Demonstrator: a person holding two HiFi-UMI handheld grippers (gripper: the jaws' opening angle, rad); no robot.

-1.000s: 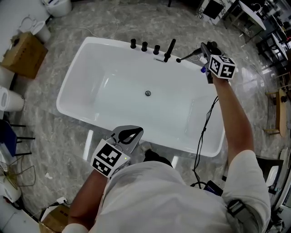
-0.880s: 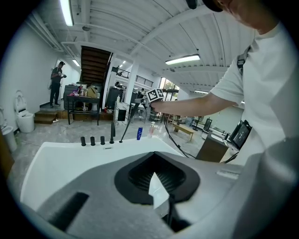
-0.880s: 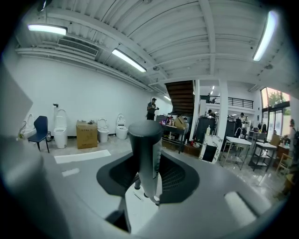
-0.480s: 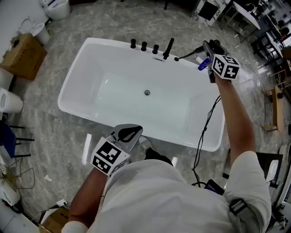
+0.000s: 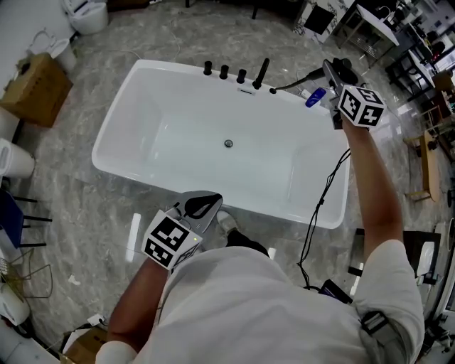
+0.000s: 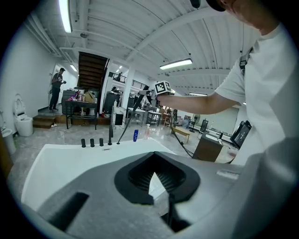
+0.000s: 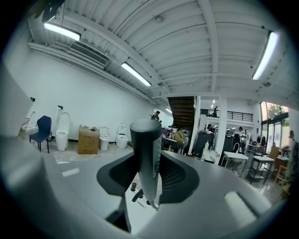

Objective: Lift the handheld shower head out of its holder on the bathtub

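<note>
A white bathtub (image 5: 121, 131) has a black spout (image 5: 262, 74) and three black knobs (image 5: 224, 71) on its far rim. My right gripper (image 5: 328, 72) is above and right of that rim's end, shut on the slim dark shower head (image 5: 321, 72). Its hose (image 5: 293, 83) hangs back to the holder (image 5: 273, 90) beside the spout. In the right gripper view the shower head (image 7: 145, 154) stands upright between the jaws of my right gripper (image 7: 147, 179). My left gripper (image 5: 200, 204) hovers at the tub's near rim, shut and holding nothing. In its own view the left gripper (image 6: 156, 179) faces the fittings.
A blue bottle (image 5: 315, 97) sits on the tub's far right corner. A black cable (image 5: 317, 206) trails from my right arm down past the tub. A cardboard box (image 5: 37, 84) and toilets (image 5: 88, 10) stand to the left; tables (image 5: 373, 21) crowd the top right.
My right gripper rose and moved right, carrying the shower head farther from the rim, and the hose drew out after it. The left gripper shifted slightly along the near rim.
</note>
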